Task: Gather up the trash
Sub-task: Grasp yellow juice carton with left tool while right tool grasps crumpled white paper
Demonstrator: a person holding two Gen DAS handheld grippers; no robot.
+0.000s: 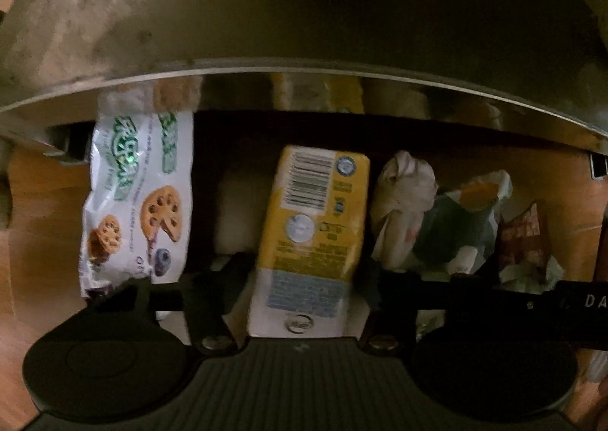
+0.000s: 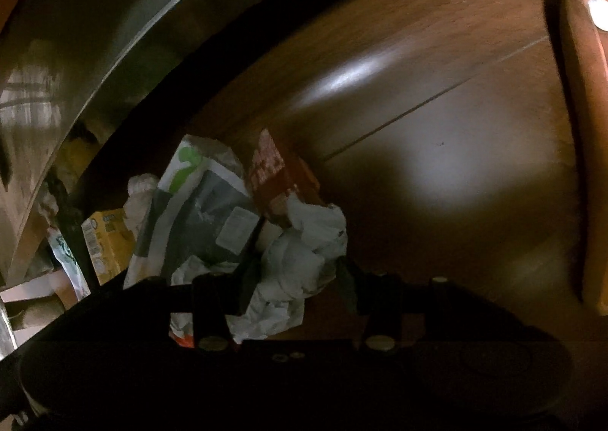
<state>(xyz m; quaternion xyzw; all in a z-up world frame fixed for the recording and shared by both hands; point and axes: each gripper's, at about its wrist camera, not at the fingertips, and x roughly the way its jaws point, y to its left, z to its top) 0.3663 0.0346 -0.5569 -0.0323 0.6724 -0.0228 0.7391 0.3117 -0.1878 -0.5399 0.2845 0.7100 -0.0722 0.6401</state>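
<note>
Both tongs are down among the litter under the metal table edge!

The left gripper pinches the yellow drink carton between its fingers, cookie wrapper just off its left finger, crumpled bags past its right. The right gripper is spread around a crumpled white tissue, with a red box and a grey-green bag just ahead on the wooden floor.

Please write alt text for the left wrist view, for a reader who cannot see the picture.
The left gripper has its jaws on either side of a yellow carton lying on a wooden floor. A white cookie wrapper lies to its left and crumpled papers to its right. A metal bin fills the upper picture.
</note>
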